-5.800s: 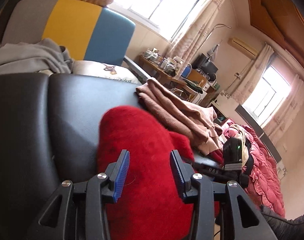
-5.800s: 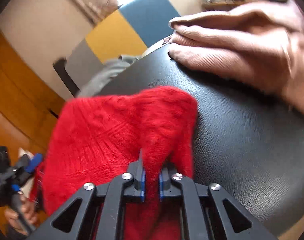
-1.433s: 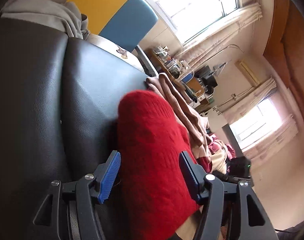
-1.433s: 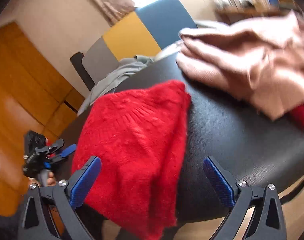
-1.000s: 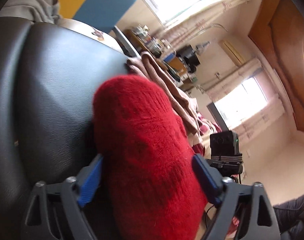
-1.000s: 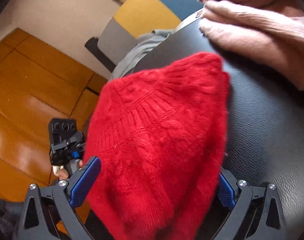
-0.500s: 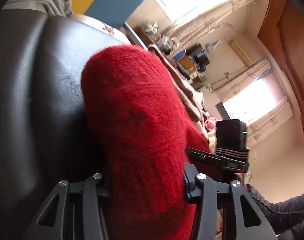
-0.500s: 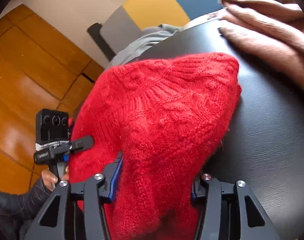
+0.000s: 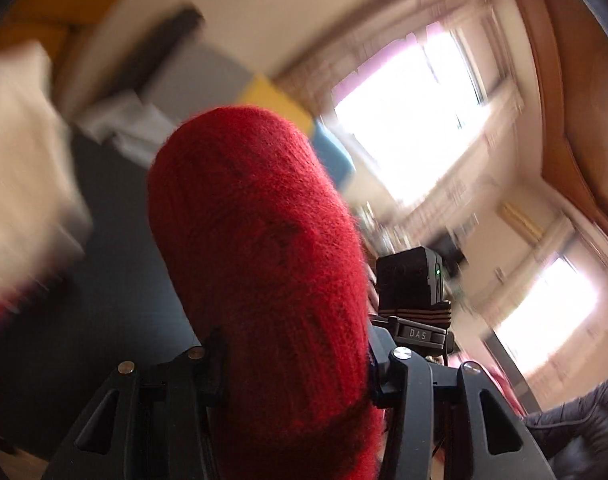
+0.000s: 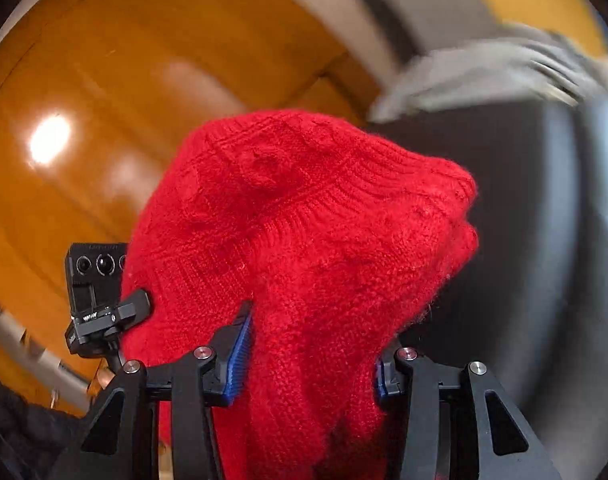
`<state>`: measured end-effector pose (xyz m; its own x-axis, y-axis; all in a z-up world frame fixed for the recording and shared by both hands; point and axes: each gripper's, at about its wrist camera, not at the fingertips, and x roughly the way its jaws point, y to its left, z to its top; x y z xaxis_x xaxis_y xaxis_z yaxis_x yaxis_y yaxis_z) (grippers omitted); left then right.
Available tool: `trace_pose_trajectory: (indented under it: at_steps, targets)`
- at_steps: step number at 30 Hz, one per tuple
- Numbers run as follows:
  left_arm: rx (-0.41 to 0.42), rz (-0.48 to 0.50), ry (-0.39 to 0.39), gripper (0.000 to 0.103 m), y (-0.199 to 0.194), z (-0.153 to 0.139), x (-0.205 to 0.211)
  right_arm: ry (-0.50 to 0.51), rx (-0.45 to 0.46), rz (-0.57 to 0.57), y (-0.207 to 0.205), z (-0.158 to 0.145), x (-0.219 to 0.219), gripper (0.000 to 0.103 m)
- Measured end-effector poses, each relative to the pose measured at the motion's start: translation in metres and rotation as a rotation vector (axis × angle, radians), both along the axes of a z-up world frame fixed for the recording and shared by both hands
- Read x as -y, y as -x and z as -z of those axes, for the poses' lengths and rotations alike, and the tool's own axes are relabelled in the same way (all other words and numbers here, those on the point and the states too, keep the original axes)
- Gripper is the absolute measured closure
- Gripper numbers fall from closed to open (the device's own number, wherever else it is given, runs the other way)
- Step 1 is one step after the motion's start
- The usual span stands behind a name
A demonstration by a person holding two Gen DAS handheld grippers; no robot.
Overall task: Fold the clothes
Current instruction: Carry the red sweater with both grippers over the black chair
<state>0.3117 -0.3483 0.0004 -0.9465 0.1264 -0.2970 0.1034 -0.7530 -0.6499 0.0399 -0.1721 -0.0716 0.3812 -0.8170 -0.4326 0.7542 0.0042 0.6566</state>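
Red sweater (image 9: 260,264), folded into a thick bundle, is clamped by left gripper (image 9: 292,360) and right gripper (image 10: 308,360) and looks mid-carry; next it probably needs setting down flat, both releasing together.

Between your black tool's (image 10: 310,364) blue pads (image 10: 240,356) sits a bright red, cable-knit sweater (image 10: 304,240); behind it, a grey garment (image 10: 484,68).

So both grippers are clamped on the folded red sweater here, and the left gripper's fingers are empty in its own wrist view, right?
Not quite. In the left wrist view the left gripper is not empty: the red sweater bulges between its fingers, which press into the knit. The rest holds: the right wrist view shows the right gripper clamped on the same red sweater.
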Motion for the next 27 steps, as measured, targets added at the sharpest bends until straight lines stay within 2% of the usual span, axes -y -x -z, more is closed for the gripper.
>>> trace_pose_trajectory:
  at_steps: [5, 9, 10, 14, 15, 17, 18, 20, 23, 26, 27]
  targets:
    - [-0.062, -0.26, 0.056, 0.055, -0.059, -0.053, 0.082, 0.112, -0.04, -0.158, -0.031, -0.072, 0.152, 0.055]
    - [-0.044, -0.476, 0.026, 0.055, -0.092, -0.063, 0.148, 0.125, -0.086, -0.233, -0.058, -0.108, 0.267, 0.055]
    - [-0.021, -0.517, 0.008, 0.055, -0.096, -0.056, 0.162, 0.104, -0.103, -0.241, -0.065, -0.108, 0.293, 0.055]
    - [0.133, -0.624, -0.165, 0.056, -0.102, 0.005, 0.22, -0.095, -0.189, -0.248, -0.082, -0.066, 0.388, 0.054]
    - [0.148, -0.643, -0.18, 0.054, -0.106, 0.019, 0.226, -0.145, -0.177, -0.236, -0.085, -0.046, 0.405, 0.048]
    - [0.11, -0.642, -0.206, 0.053, -0.113, 0.029, 0.232, -0.143, -0.087, -0.207, -0.074, -0.028, 0.419, 0.033]
    - [0.112, -0.636, -0.2, 0.052, -0.112, 0.027, 0.231, -0.141, -0.048, -0.195, -0.07, -0.02, 0.426, 0.028]
    - [0.12, -0.637, -0.168, 0.049, -0.106, 0.019, 0.221, -0.123, -0.047, -0.197, -0.069, -0.018, 0.429, 0.025]
    - [0.171, -0.639, -0.105, 0.047, -0.103, 0.002, 0.207, -0.099, -0.1, -0.176, -0.071, -0.036, 0.417, 0.008]
    - [0.223, -0.667, -0.047, 0.045, -0.109, -0.015, 0.204, -0.072, -0.158, -0.154, -0.073, -0.054, 0.405, 0.008]
    - [0.241, -0.675, -0.035, 0.045, -0.111, -0.02, 0.205, -0.044, -0.213, -0.139, -0.074, -0.066, 0.398, 0.008]
